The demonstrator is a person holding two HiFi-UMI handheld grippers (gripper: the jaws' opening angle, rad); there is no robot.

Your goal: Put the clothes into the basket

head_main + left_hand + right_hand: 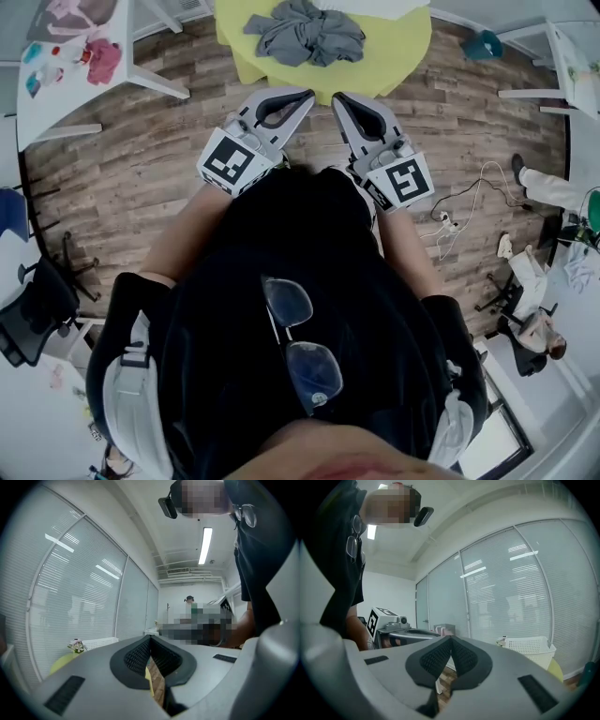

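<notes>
Left tool (302,96) and right tool (341,97): jaws closed together, nothing held. Grey clothes (305,36) heaped on yellow desk (403,52), just ahead of both tips. White basket (529,647) ahead-right of right tool.

Grey clothes (305,33) at 12 on yellow table (403,52), brown wood-grain floor (122,159), white basket (529,648), left gripper (302,95) & right gripper (339,97) grey w/ blk-wht marker cubes.

Crumpled cloth clothes (305,34) rest on matt table (401,52) above wood-plank floor (141,159).
</notes>
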